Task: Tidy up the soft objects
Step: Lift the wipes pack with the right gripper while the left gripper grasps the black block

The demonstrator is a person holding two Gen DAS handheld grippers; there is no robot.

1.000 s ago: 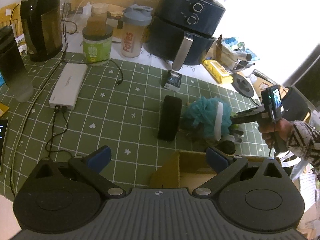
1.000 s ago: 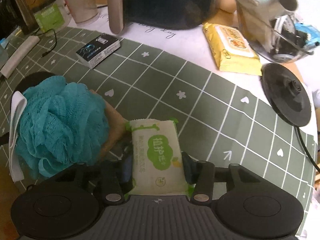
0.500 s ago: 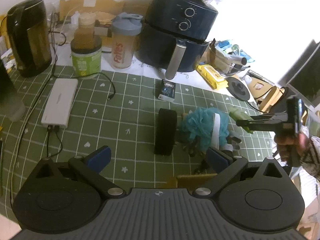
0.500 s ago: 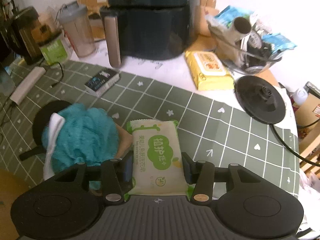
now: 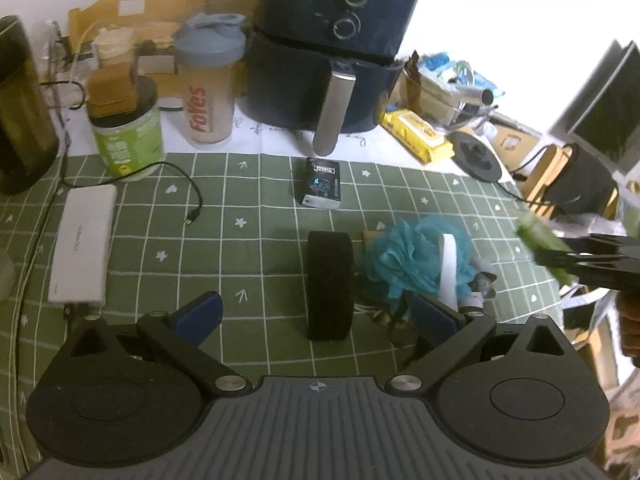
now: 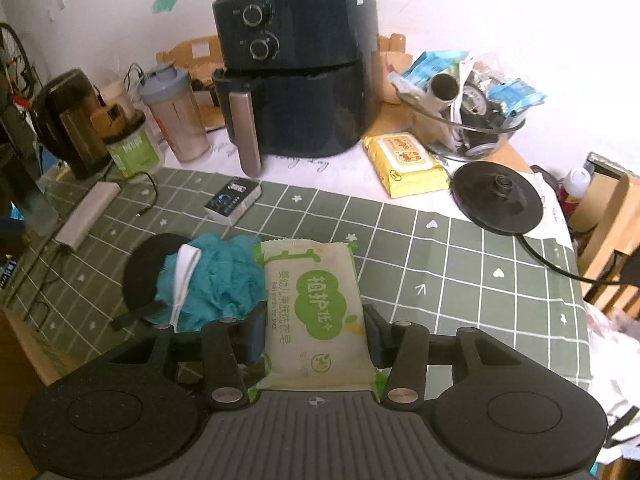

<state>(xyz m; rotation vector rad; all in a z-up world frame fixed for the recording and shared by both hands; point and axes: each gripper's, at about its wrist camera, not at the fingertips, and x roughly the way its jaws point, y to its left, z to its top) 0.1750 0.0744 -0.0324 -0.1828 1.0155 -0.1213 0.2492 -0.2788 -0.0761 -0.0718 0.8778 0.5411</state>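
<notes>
Green cloth: a checked cloth (image 6: 460, 264) covers the table under most of the things.
Right gripper (image 6: 316, 332): its jaws are clamped on a soap packet (image 6: 316, 312), one pad on each long side; the packet is cream with green print and is held clear above the cloth.
Same packet, left view: a green blur (image 5: 546, 250) at the far right edge, well right of the sponge, gripped by dark fingers.
Left gripper (image 5: 316, 314): jaws spread wide with nothing between the blue pads; it hangs above the cloth, just in front of the sponge.
Sponge: a teal mesh bath sponge (image 5: 416, 260) with a white loop lies on the cloth, the landmark for the rest.
Black band: a black elastic band (image 5: 330, 284) stands on edge, touching the sponge's left side.
Small box: a dark box (image 5: 320, 184) lies beyond the sponge, toward the air fryer.
Air fryer: a dark blue air fryer (image 6: 296, 64) stands behind the sponge, off the cloth.
Wipes: a yellow wipes pack (image 6: 404, 164) lies behind and right of the sponge.
Power bank: a white power bank (image 5: 82, 244) lies well left of the sponge.
</notes>
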